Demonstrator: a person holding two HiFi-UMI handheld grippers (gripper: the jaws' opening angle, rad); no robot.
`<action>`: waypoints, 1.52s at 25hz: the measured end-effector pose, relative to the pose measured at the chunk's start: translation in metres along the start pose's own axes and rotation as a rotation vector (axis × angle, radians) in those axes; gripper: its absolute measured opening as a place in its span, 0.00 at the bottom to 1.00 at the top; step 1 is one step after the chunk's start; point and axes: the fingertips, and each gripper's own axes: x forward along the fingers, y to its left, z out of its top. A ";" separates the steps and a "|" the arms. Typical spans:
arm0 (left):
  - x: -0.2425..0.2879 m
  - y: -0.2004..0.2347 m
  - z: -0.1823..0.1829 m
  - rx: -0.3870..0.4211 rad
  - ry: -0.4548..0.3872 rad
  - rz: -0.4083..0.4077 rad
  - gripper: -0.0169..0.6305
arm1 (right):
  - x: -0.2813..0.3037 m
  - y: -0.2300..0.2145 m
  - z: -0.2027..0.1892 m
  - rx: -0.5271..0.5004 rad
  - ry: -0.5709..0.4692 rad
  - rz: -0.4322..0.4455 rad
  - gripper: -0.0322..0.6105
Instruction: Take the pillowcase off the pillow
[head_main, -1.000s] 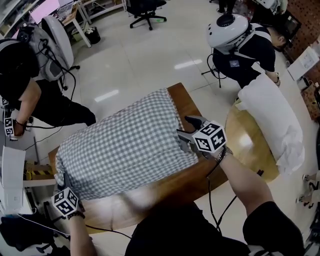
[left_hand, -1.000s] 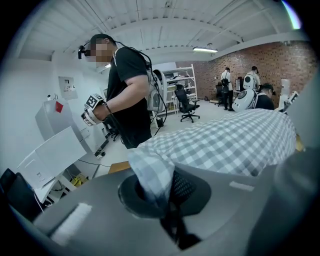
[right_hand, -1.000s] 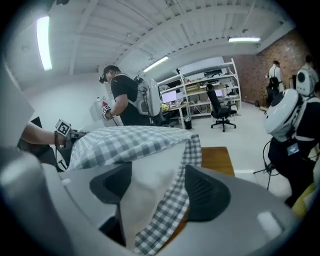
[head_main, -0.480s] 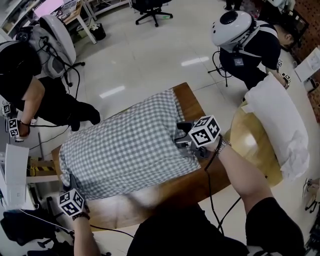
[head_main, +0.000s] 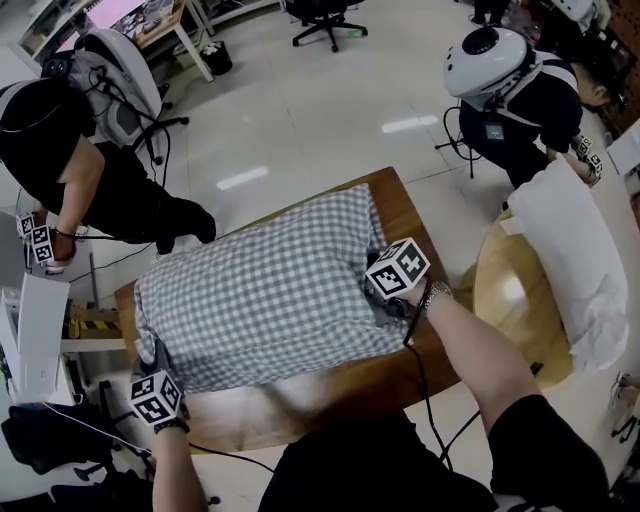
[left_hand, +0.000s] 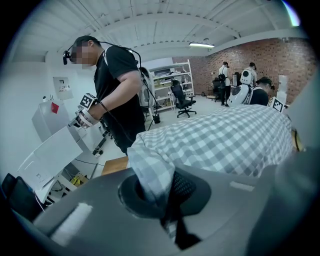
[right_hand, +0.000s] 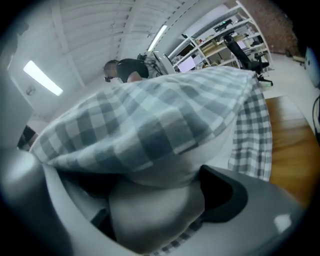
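at the table (head_main: 405, 230) edges, left hand-held gripper (left_hand: 169, 217) pinches pillowcase (head_main: 270, 290); right hand-held gripper (right_hand: 150, 200), just opening, straddles pillow (right_hand: 200, 155).

pillows 2: checked pillow (head_main: 260, 295), white pillow (head_main: 565, 250) | tables 2: rectangular table (head_main: 330, 388), round table (head_main: 500, 298)

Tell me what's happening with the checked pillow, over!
Left gripper shut on pillowcase corner. Right gripper jaws just been opening, white pillow between them. Pillowcase not yet off, on wooden table. Nothing blocking.
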 end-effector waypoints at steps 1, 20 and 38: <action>0.000 0.000 0.000 0.000 0.002 -0.001 0.04 | 0.004 -0.001 -0.001 -0.015 0.013 -0.016 0.87; -0.012 0.012 0.010 -0.014 -0.002 0.002 0.04 | -0.063 0.038 0.029 -0.351 -0.121 -0.117 0.16; -0.076 0.094 -0.029 -0.253 -0.077 0.134 0.04 | -0.130 0.086 0.035 -0.504 -0.138 -0.304 0.13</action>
